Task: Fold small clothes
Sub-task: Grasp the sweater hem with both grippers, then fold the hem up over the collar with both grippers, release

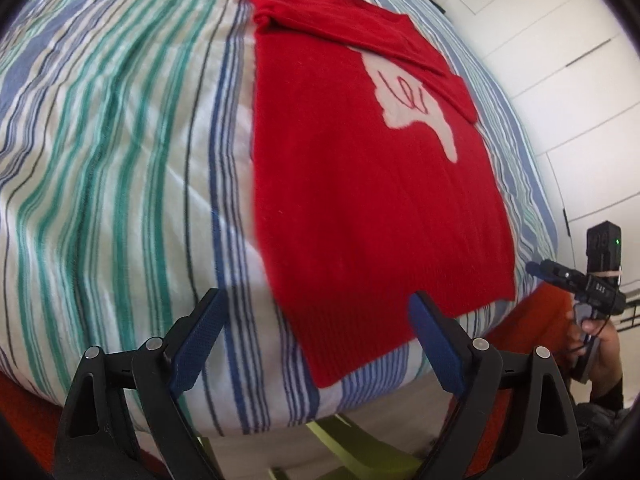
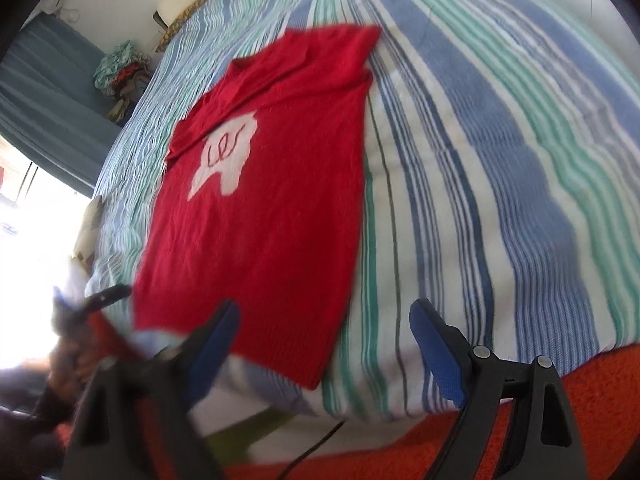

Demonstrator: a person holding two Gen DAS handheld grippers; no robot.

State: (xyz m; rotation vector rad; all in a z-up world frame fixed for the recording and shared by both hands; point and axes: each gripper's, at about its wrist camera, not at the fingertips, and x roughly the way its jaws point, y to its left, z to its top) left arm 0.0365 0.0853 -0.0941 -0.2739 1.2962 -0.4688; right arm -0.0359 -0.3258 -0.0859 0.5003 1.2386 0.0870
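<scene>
Sweater, red, is laid flat on the striped bed, its long axis running away from its hem, which lies at the bed's near edge. Just short of that hem, both the left gripper and right gripper are held spread and empty, about equally near. On the white chest patch only a looping red scrawl is seen; no legible writing.

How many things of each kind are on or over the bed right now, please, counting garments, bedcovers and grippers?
Red garment: 1
Striped bedcover: 1
Grippers: 2, the left gripper and the right gripper, both open and empty
Total: 4
</scene>
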